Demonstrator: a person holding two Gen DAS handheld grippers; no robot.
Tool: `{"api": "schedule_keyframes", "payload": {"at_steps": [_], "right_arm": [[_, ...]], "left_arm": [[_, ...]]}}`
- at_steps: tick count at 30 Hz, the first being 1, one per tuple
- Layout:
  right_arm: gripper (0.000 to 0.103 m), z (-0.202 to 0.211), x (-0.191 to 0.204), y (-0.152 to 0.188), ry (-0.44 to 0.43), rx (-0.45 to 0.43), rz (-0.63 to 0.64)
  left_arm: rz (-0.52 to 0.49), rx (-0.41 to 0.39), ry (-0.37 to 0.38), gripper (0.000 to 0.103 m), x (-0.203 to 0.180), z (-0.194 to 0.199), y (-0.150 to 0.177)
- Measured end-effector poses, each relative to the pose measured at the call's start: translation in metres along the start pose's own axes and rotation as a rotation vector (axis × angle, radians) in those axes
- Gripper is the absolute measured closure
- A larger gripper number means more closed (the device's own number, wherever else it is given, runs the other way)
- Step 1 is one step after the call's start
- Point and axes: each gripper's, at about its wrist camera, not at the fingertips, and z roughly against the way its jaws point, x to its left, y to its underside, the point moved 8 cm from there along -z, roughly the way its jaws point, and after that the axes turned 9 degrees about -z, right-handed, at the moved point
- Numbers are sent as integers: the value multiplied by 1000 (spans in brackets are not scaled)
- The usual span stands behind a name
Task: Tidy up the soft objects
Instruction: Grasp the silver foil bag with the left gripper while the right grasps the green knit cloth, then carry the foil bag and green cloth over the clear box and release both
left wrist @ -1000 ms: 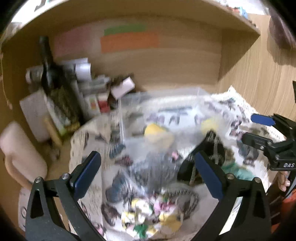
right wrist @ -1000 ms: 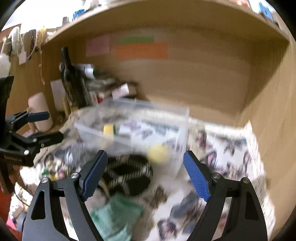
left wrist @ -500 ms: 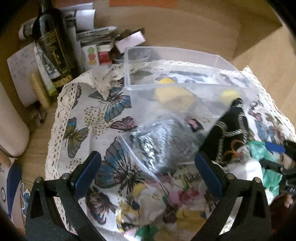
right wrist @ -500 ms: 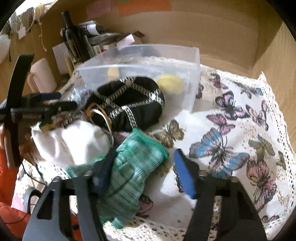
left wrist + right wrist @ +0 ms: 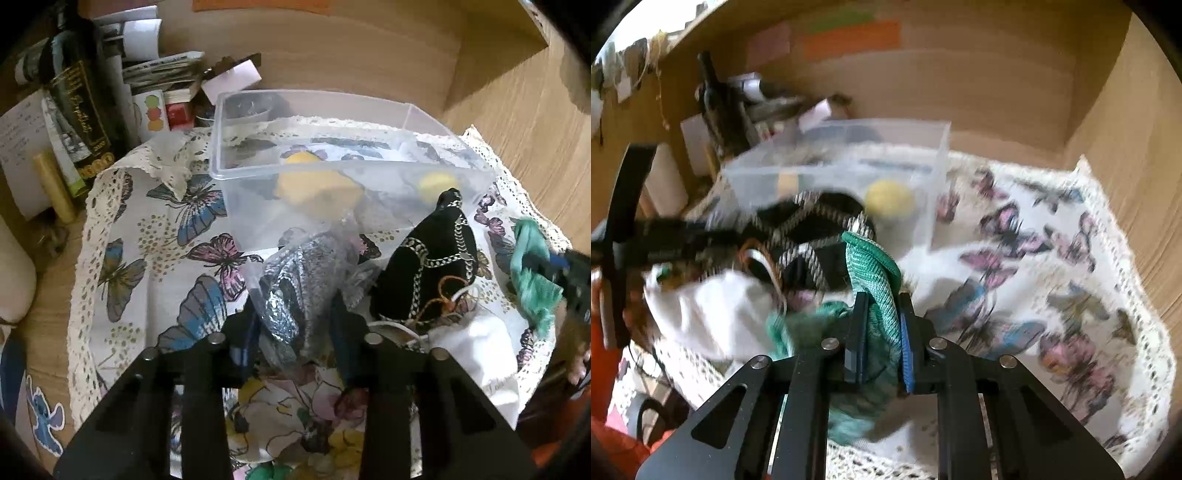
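Note:
My left gripper (image 5: 295,325) is shut on a clear plastic bag holding a grey knit item (image 5: 299,280), on the butterfly cloth (image 5: 155,229). My right gripper (image 5: 881,325) is shut on a green knit cloth (image 5: 875,273) and holds it above the cloth; it shows at the right of the left wrist view (image 5: 533,273). A clear plastic bin (image 5: 332,122) behind holds yellow soft balls (image 5: 317,181). A black item with chain pattern (image 5: 428,266), a white cloth (image 5: 480,350) and a floral cloth (image 5: 295,417) lie in front of the bin.
A dark bottle (image 5: 77,92), boxes and papers (image 5: 162,74) crowd the back left corner. Wooden walls (image 5: 517,110) close the back and right. The butterfly cloth's right half (image 5: 1052,266) lies beside the bin. A pink object (image 5: 14,273) stands at far left.
Both grippers have closed: the left on the bagged grey item, the right on the green cloth, which is now lifted off the pile.

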Motion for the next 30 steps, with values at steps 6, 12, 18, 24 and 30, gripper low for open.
{"api": "schedule_keyframes", "payload": {"at_steps": [6,12,18,24,30], "right_arm": [[90,17,-5,-31,12,-112,-19],[90,25,-3,-68,11,-208,-26],[90,32,5,-104,-8,-283,-18],[90,31,24,-139,-36,-334,14],[90,22,41,-168,-29,-357,62]], "left_arm": [[26,-67,-31,76,8,32,-5],[29,-161,-51,77,15,68,-26],[14,-259,-78,77,18,92,-59],[5,-308,-108,77,24,94,-91],[13,-277,-108,77,32,70,-108]]}}
